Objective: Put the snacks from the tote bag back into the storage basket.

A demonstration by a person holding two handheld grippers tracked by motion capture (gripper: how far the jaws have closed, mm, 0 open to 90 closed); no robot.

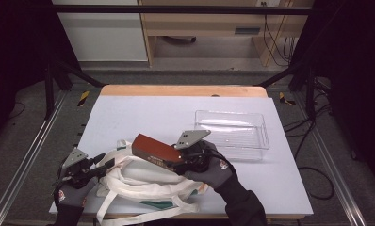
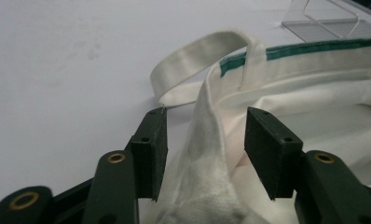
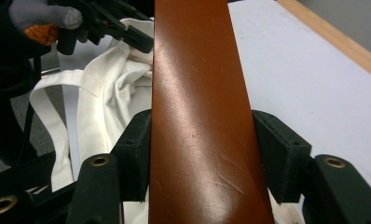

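High view: right gripper [image 1: 176,157] clamping brown case [image 1: 156,149] above white bag [image 1: 143,181] — left gripper [image 1: 102,165] spreading open around bag's rim, likely loosening its mouth.

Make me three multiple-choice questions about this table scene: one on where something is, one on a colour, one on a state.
1. Where does the clear tray sit on the table?
A. far right
B. near left
C. under the bag

2. What colour is the flat case in the right gripper?
A. green
B. reddish brown
C. white

3. How is the left gripper set at the white bag?
A. shut on it
B. open, cloth between its fingers
C. far from it

Answers: 1 A, the high view shows it far right. 2 B, the right gripper view shows it. 3 B, gaps flank the cloth.
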